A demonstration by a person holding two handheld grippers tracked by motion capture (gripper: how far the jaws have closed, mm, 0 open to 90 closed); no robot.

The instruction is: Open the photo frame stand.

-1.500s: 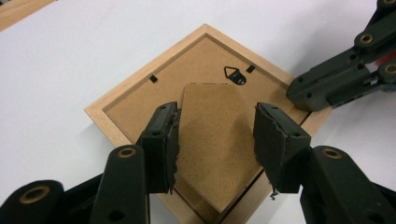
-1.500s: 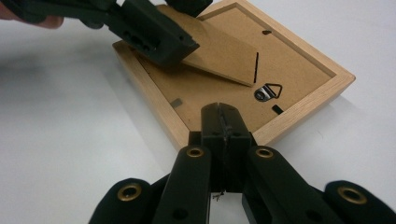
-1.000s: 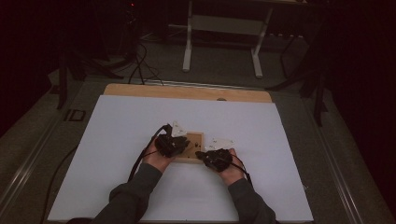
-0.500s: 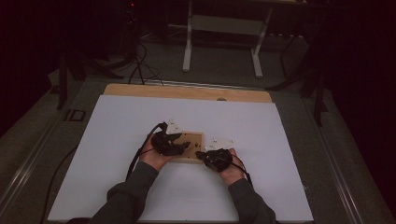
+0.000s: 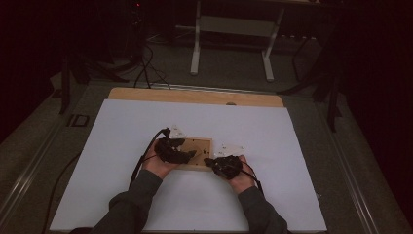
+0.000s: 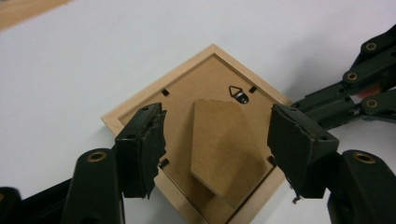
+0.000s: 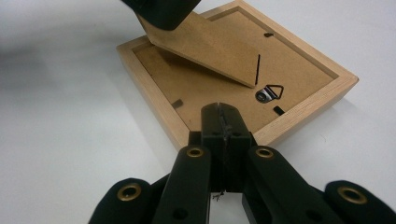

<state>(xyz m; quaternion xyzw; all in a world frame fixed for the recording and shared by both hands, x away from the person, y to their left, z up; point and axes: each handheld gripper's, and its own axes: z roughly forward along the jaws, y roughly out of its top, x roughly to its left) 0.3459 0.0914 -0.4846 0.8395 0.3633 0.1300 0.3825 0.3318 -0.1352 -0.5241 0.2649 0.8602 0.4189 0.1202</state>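
Left gripper [image 6: 217, 140]: jaws wide apart, holding nothing, straddling the raised easel stand [image 6: 224, 149] of a wooden picture frame [image 6: 140, 100] that lies face-down on the white table [image 5: 292, 146], right under the jaws. Triangular hanger ring [image 6: 237, 92] sits just past the stand's far end. Right gripper [image 7: 223, 122]: jaws pressed together, empty, tips at the frame's near corner, hanger just ahead of them.

— What is your worktop [image 5: 146, 122] like?
— White sheet over it, with a bare strip of wood [image 5: 195, 96] showing along your far edge.
— And what lies on it?
— A wooden picture frame [image 5: 200, 146], face down near your middle, its backing board upward.
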